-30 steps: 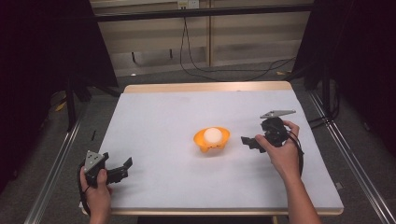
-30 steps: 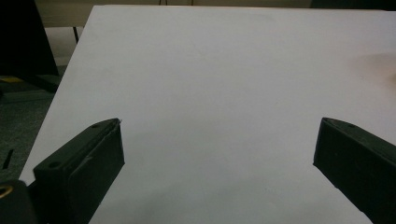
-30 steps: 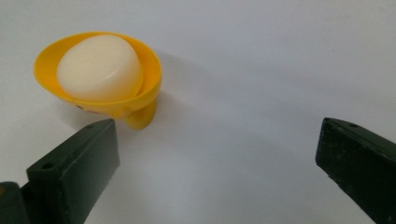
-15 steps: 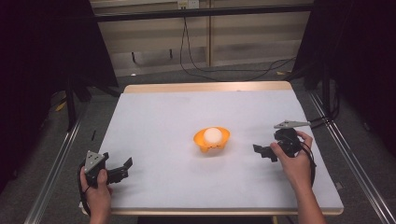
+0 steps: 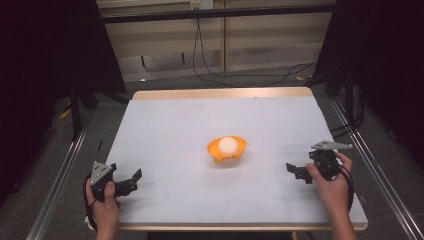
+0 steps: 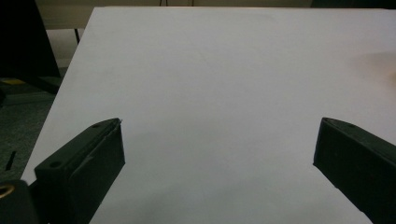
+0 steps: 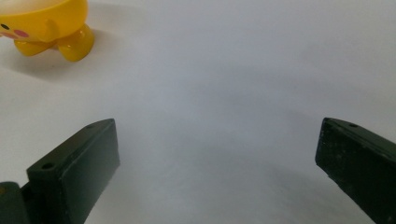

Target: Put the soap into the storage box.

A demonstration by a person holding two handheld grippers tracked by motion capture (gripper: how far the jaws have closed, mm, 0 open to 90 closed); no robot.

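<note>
1. My right hand-held gripper [image 5: 296,171] sits low over the desk [image 5: 165,125] near its right edge, jaws spread wide apart with nothing between them.
2. My left hand-held gripper [image 5: 131,180] is at the near left corner, jaws likewise apart and empty.
3. The orange bowl [image 5: 227,150] stands close to the middle of the desk, a white ball [image 5: 228,144] resting inside it. In the right gripper view the bowl [image 7: 44,25] shows little round feet and a painted face.
4. From the right hand-held gripper the bowl lies ahead and to the left, near but apart; from the left one it is well apart, off to the right.
5. I judge the right hand nearer, so any reach should come from that side. The bowl is round, so no long axis matters.
</note>
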